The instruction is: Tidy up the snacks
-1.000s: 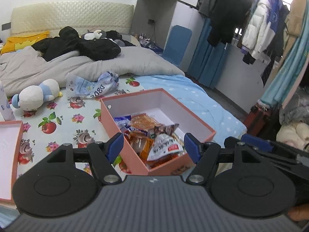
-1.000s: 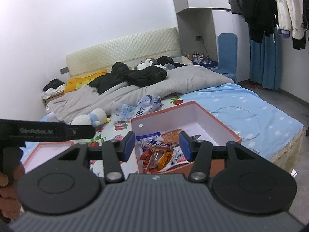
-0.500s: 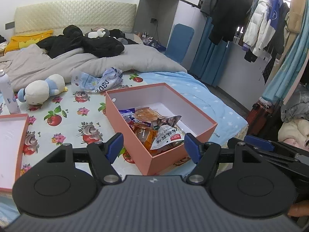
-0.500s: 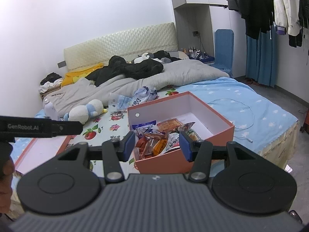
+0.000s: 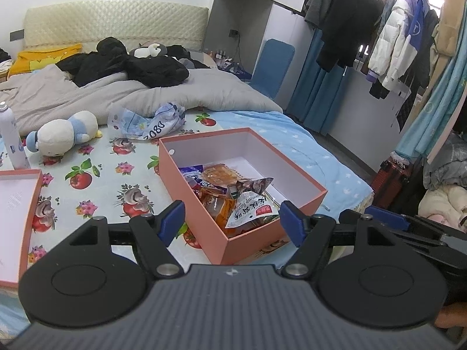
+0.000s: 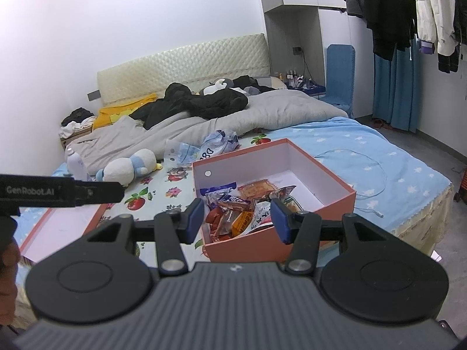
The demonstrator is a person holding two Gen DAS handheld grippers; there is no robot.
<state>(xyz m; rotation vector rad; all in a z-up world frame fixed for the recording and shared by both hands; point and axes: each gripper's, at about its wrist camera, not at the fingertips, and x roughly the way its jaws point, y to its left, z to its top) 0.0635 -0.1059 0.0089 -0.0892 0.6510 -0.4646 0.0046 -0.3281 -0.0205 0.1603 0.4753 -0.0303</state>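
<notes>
Left gripper: I am holding it above the near edge of the bed, jaws standing wide apart, nothing between the pads.
Right gripper: I am holding it beside the left one, jaws standing partly apart and gripping nothing; both are hanging short of the box.
Box: salmon-pink, lidless, white inside, sitting on the fruit-print sheet near the foot of the bed.
Snacks: wrapped packets are lying heaped in the box's near end; the far end is showing bare white floor.
Top packet: white pouch with red label, leaning against the near wall.
Lid: matching pink tray is lying open side up on the sheet, well left of the box.
Crumpled bag: blue-and-white plastic, lying beyond the box, apart from it.
Plush toy: lying on its side left of the bag.
White bottle: standing upright at the left edge.
Grey duvet: bunched across the bed's head.
</notes>
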